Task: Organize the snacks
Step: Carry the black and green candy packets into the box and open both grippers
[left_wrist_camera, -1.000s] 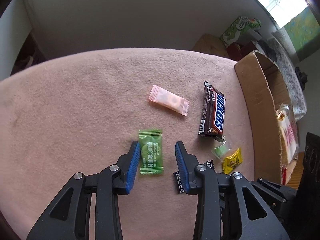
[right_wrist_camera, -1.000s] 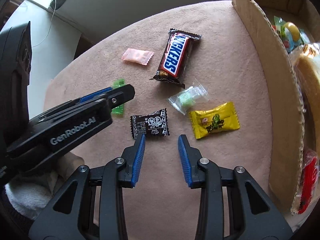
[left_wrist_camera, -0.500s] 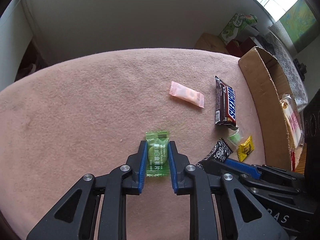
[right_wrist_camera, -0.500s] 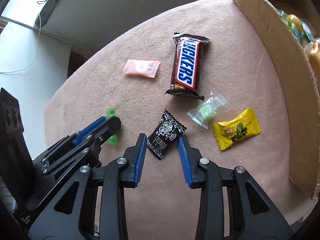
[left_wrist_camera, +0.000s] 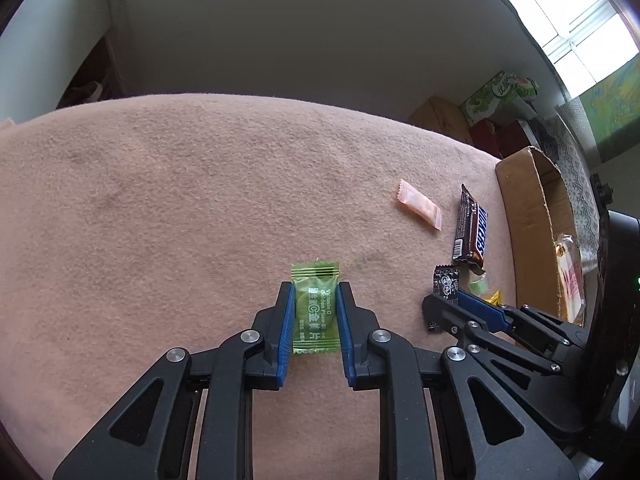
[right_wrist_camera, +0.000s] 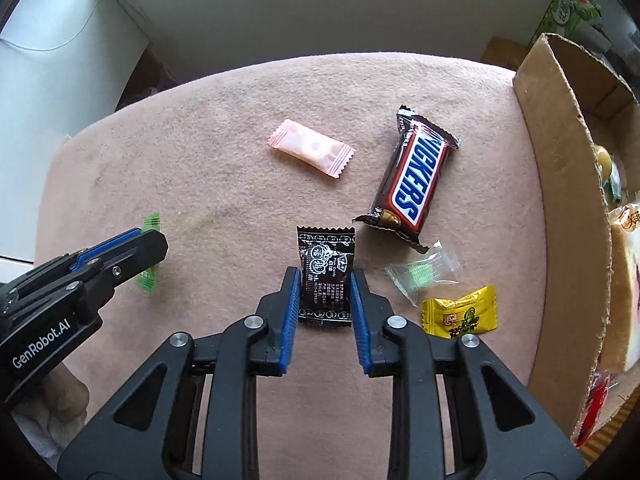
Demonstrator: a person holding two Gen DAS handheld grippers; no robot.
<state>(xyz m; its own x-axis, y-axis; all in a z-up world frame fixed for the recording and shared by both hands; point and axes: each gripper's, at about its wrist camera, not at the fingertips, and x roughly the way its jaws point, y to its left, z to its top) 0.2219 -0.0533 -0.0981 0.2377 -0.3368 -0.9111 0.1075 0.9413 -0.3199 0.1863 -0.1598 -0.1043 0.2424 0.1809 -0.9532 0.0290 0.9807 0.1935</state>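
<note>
Left gripper (left_wrist_camera: 315,300) jaws clamp the green plum candy (left_wrist_camera: 315,307) between them on the pink worktop (left_wrist_camera: 180,208); right gripper (right_wrist_camera: 325,294) jaws clamp the black candy packet (right_wrist_camera: 326,276), near the Snickers bar (right_wrist_camera: 416,178).

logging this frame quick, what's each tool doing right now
left tool: closed on the green candy
right tool: closed on the black candy

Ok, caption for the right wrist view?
Right tongs shut on black candy packet, Snickers bar beyond.
</note>
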